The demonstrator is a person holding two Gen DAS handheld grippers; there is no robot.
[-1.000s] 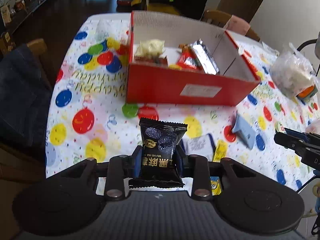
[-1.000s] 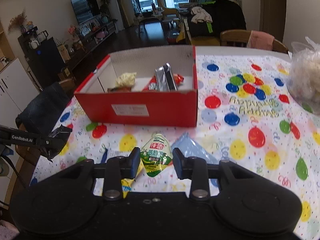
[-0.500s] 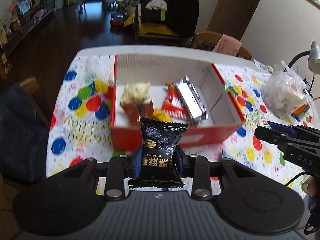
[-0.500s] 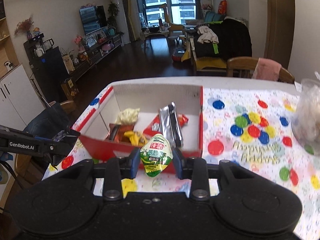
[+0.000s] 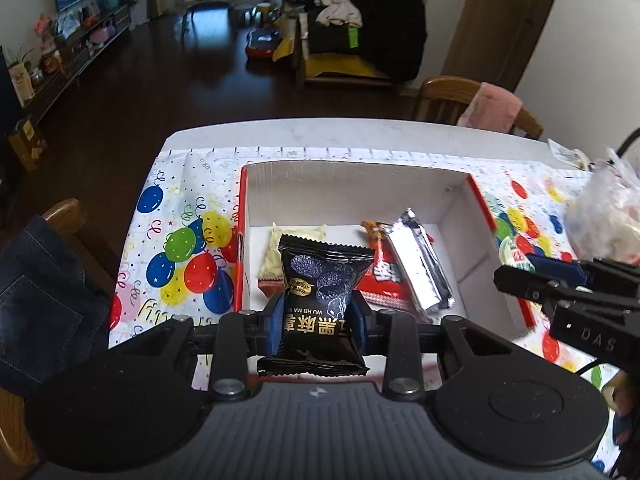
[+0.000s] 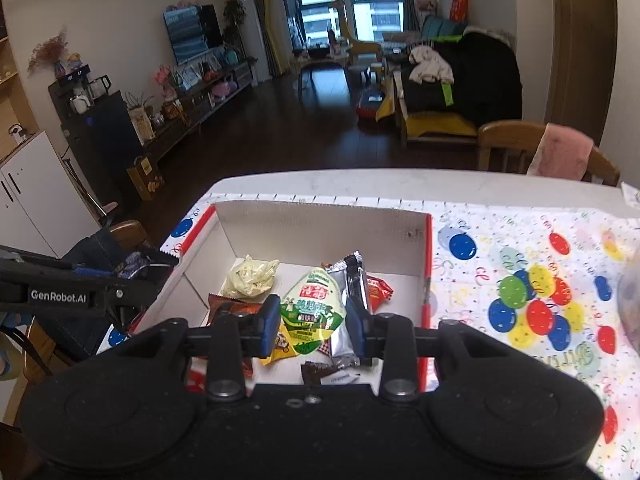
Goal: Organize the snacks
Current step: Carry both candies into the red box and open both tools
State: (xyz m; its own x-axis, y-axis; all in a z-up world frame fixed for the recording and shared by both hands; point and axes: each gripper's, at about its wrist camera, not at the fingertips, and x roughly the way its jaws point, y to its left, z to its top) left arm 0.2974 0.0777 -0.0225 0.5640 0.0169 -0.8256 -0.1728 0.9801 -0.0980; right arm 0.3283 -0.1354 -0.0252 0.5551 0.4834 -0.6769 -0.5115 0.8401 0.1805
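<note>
My left gripper (image 5: 318,322) is shut on a black snack packet (image 5: 320,300) and holds it above the near left part of the red cardboard box (image 5: 478,196). My right gripper (image 6: 313,320) is shut on a green and white snack packet (image 6: 314,308) and holds it above the same box (image 6: 429,264). Inside the box lie a pale yellow packet (image 5: 276,256), a silver packet (image 5: 420,268), red packets (image 5: 384,280) and a brown packet (image 6: 230,308). The right gripper shows at the right of the left wrist view (image 5: 560,284).
The box stands on a table with a balloon-print cloth (image 6: 520,280). A clear plastic bag (image 5: 608,220) sits at the right. Wooden chairs (image 6: 512,152) stand at the far side and a chair with jeans (image 5: 44,280) at the left.
Both grippers have risen and moved forward from the table's near side to above the open box, each still holding its packet.
</note>
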